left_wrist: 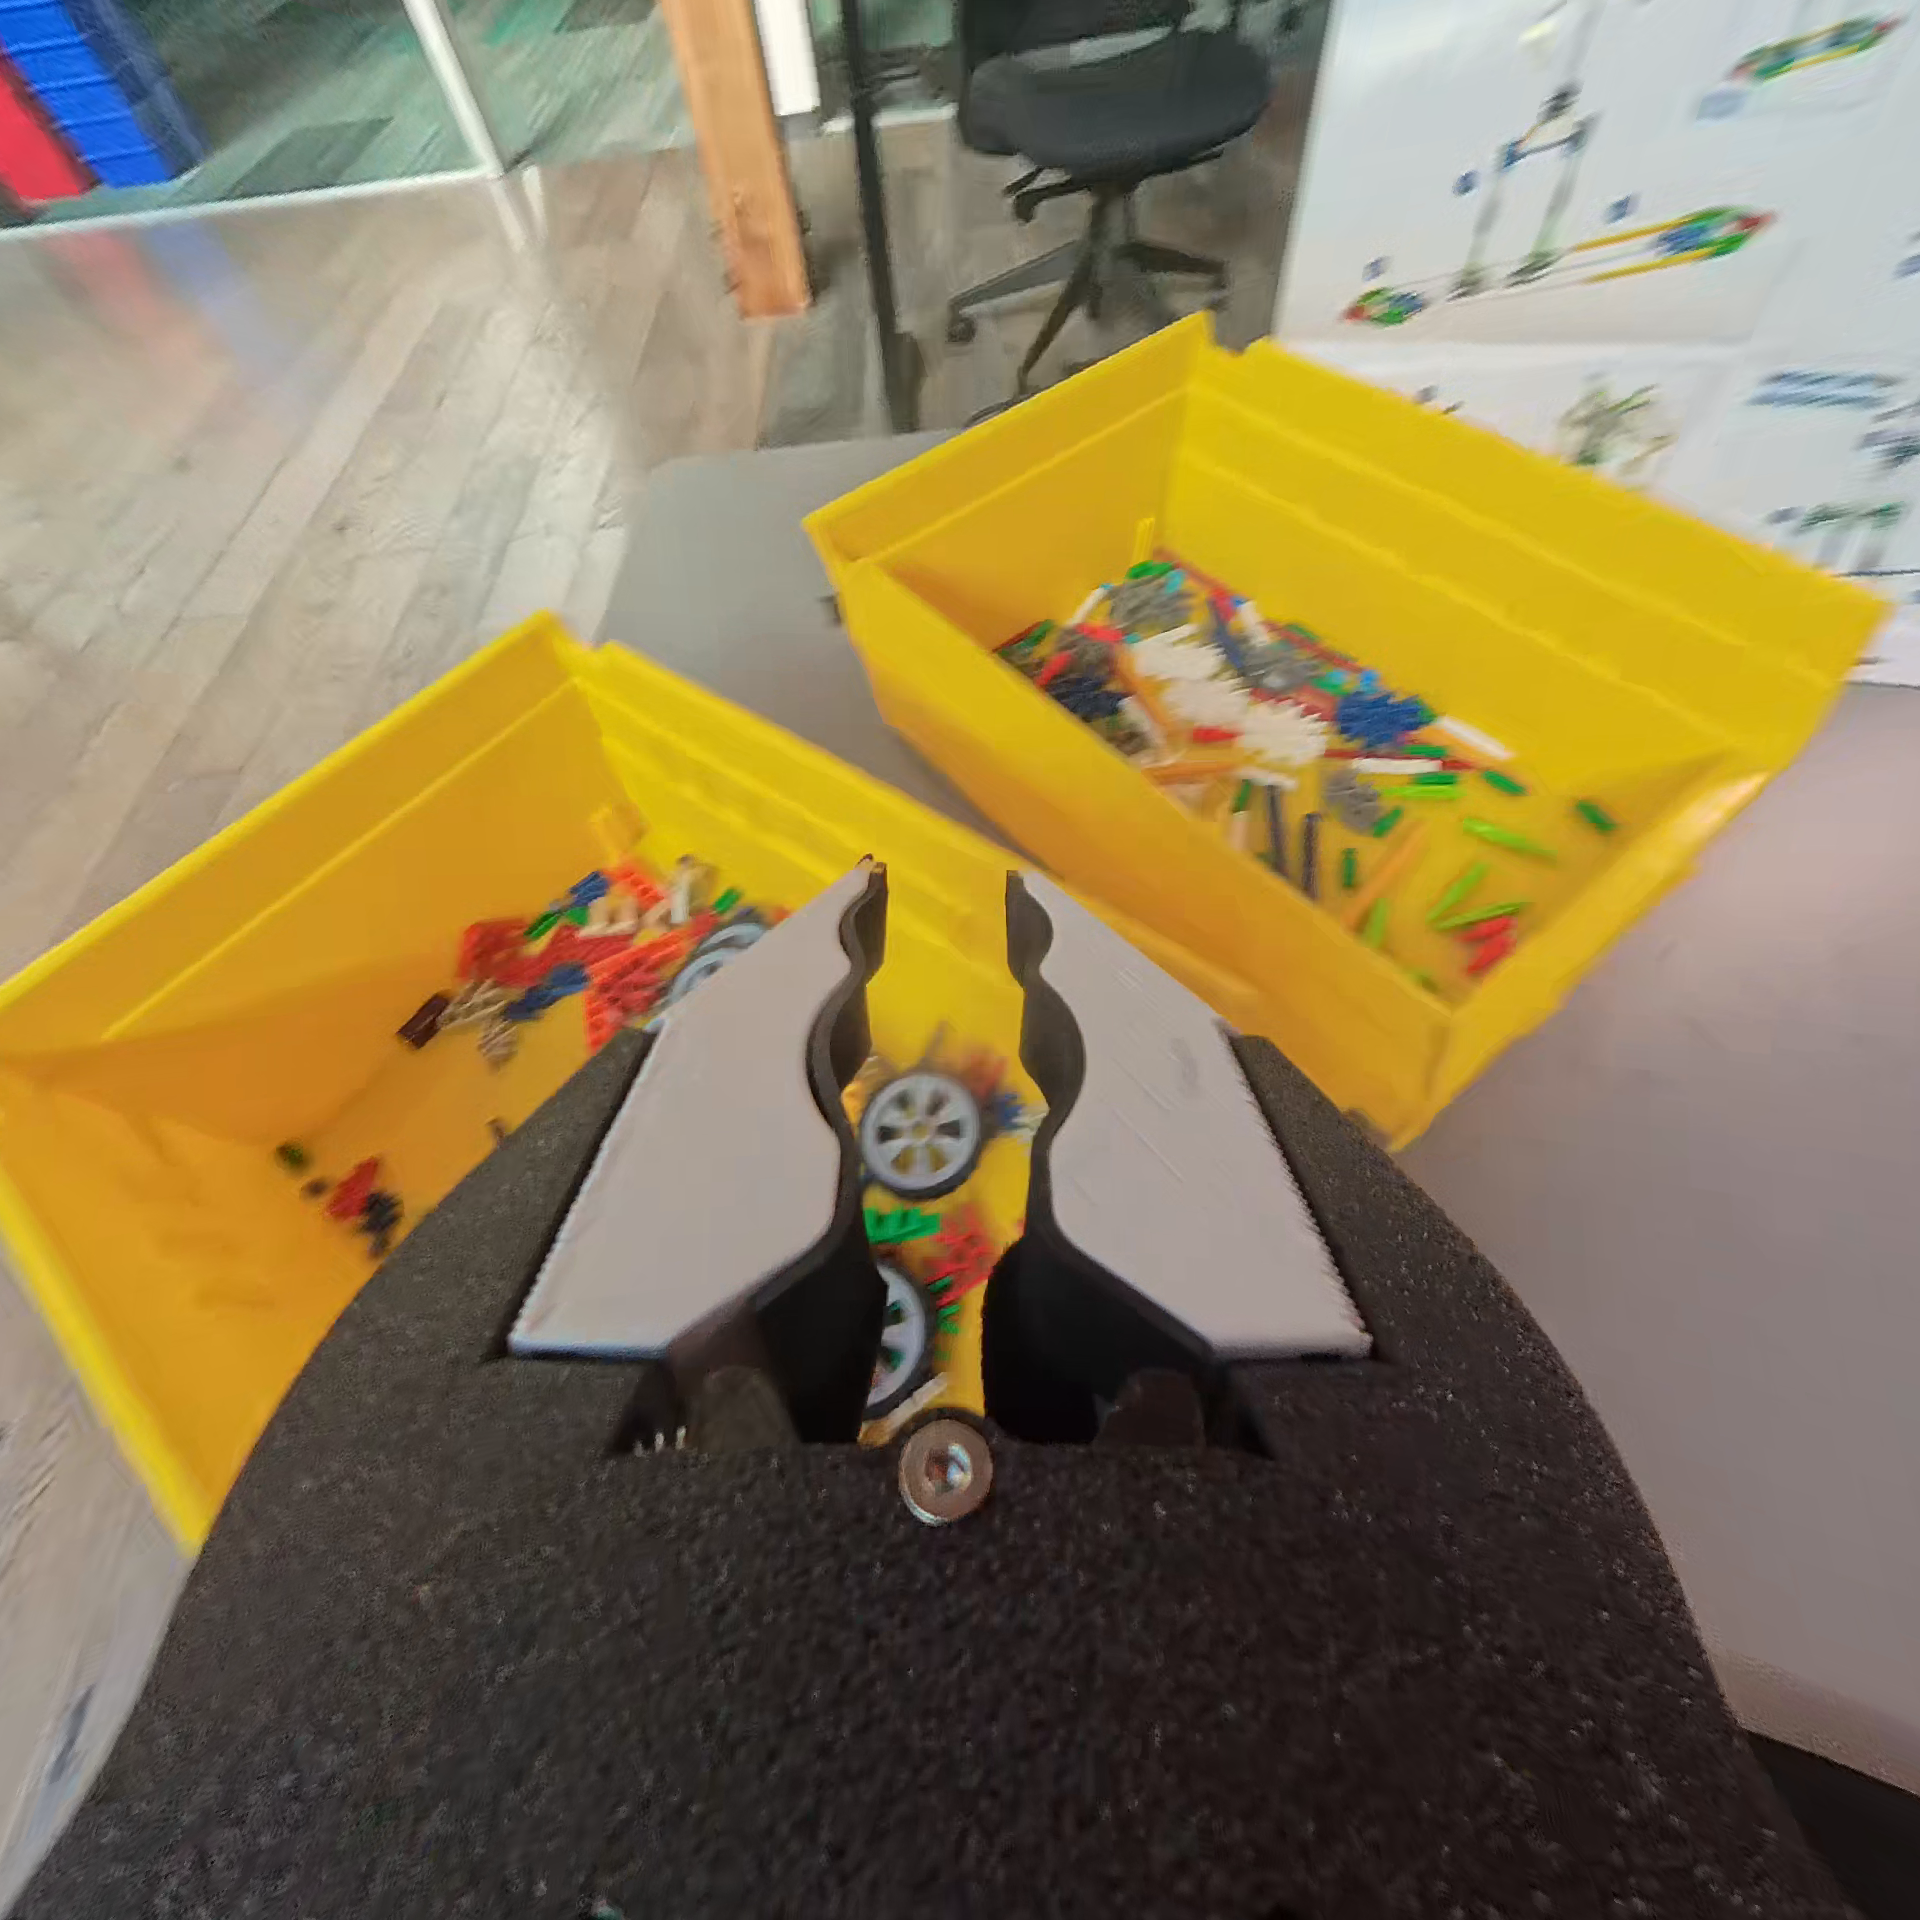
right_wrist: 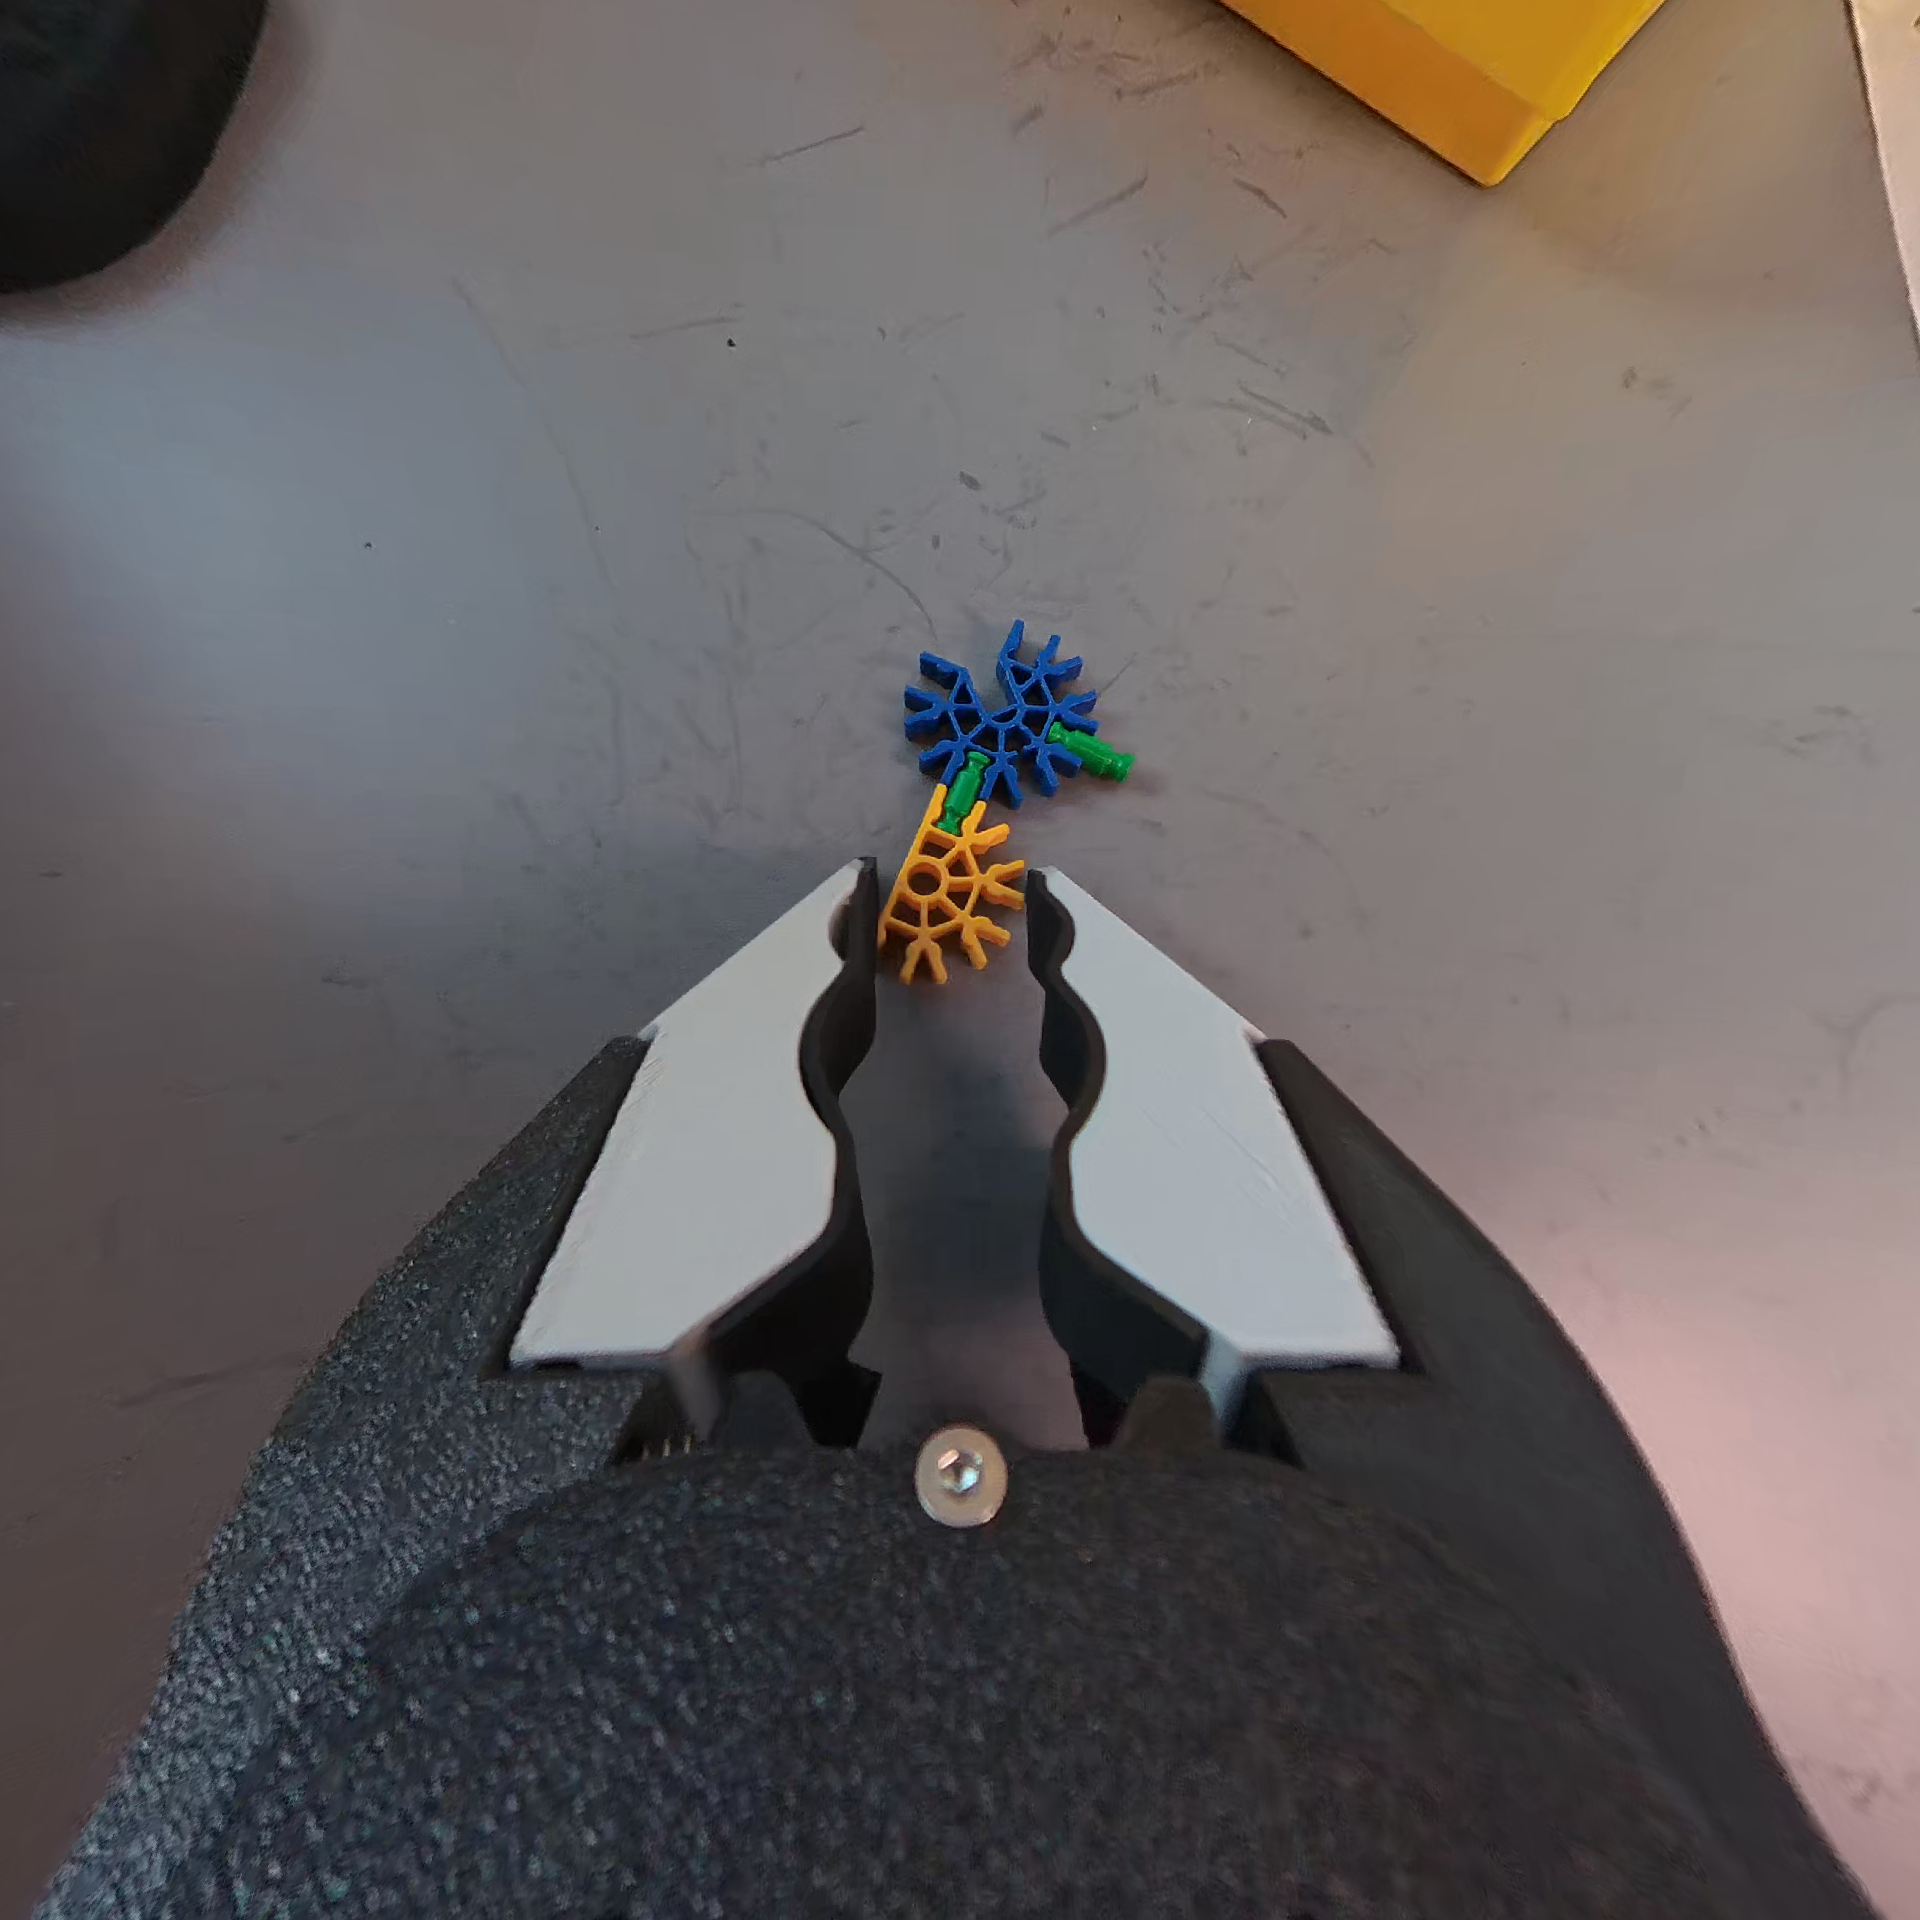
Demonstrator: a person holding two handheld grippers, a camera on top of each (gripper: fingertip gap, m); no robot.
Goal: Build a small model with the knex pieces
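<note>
Item, left gripper [left_wrist: 943,883]: hovering above the near yellow bin [left_wrist: 260,914], jaws parted, carrying nothing. Below it a spoked grey wheel [left_wrist: 921,1135] is lying among red, green and blue construction pieces. The view is blurring.

Item, far yellow bin [left_wrist: 1538,582]: sitting on the grey table [left_wrist: 1662,1351], holding loose rods and connectors in white, green, blue and orange.

Item, right gripper [right_wrist: 948,883]: resting low over the scratched table, jaws spread, tips flanking the orange connector [right_wrist: 940,899] without clamping it; whether the left tip is touching it cannot be told.

Item, small assembly: the orange fan-shaped connector is joining, by a short green rod [right_wrist: 964,796], to a blue snowflake connector [right_wrist: 997,717], which is bearing a second green rod [right_wrist: 1091,750].

Handling, as a judgement: closing squarely across the orange piece's flat rim should stop the thin, hard plastic from skidding or pivoting.

Materials: moulded rigid plastic, slotted; fingers grey with wavy black liners.
</note>
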